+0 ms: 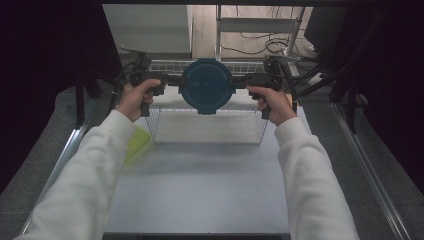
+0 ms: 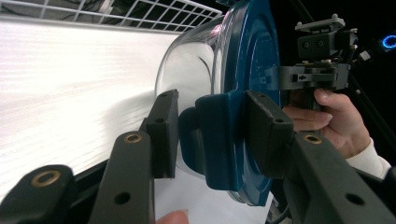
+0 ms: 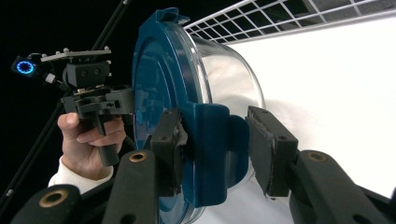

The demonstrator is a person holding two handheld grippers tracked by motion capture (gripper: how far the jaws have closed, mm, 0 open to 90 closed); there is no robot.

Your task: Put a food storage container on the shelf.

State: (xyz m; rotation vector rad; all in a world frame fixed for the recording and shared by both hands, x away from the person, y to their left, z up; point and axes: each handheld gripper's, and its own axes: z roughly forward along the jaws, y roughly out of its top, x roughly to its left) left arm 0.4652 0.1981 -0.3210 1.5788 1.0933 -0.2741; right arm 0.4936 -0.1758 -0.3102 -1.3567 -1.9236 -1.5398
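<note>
The round container, a clear bowl under a blue lid, hangs in the air above the far part of the wire basket, lid facing the person. Each side latch sits between a pair of fingers: the left gripper and the right gripper are about half closed, each clamped on its latch tab (in the right gripper view one pad seems to stand a little off the tab). To set it down well, I judge both hands should move together and level, so neither tab twists free. The basket's rim and far wall are the edges to clear; the white surface nearer the person lies open.
</note>
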